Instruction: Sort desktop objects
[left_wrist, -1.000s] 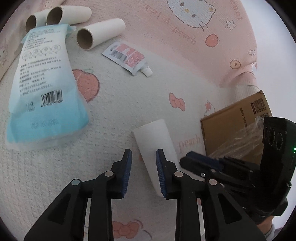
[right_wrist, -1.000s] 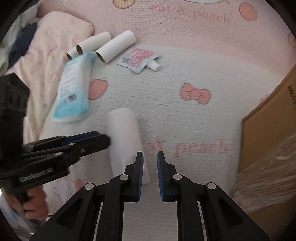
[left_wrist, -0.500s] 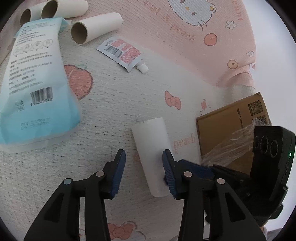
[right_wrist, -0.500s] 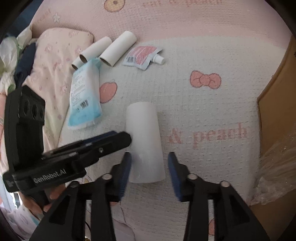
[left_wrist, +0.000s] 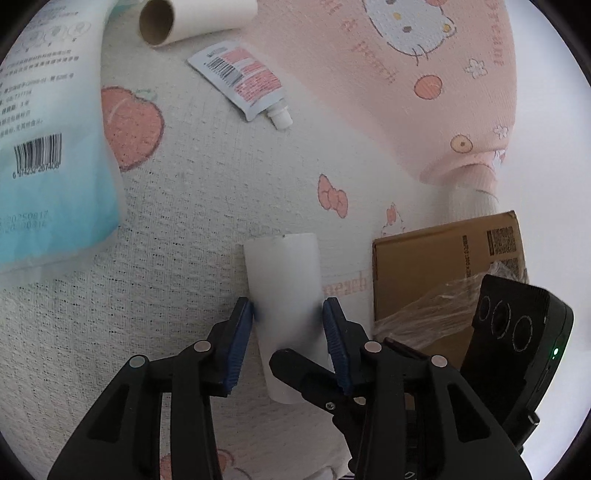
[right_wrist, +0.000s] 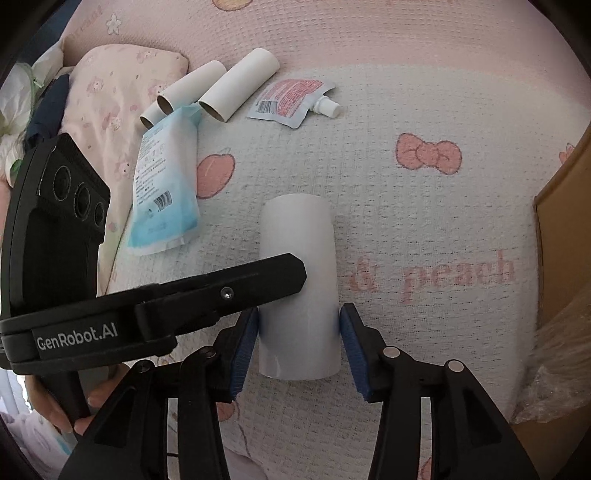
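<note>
The white tube (right_wrist: 297, 284) lies on the blanket (right_wrist: 406, 206) at lower centre. Both the left gripper (left_wrist: 288, 334) and right gripper (right_wrist: 297, 338) straddle it; their jaws have just been opening, not yet pressing. Close one gently at mid-length to avoid crushing.

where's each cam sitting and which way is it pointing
Left wrist: on the left gripper, looking down its fingers at the white roll; the right gripper shows lower right.
Right wrist: on the right gripper, angled down at the white roll; the left gripper and a hand show at left.
Shared: the roll, spout pouch, blue packet, cardboard box.
</note>
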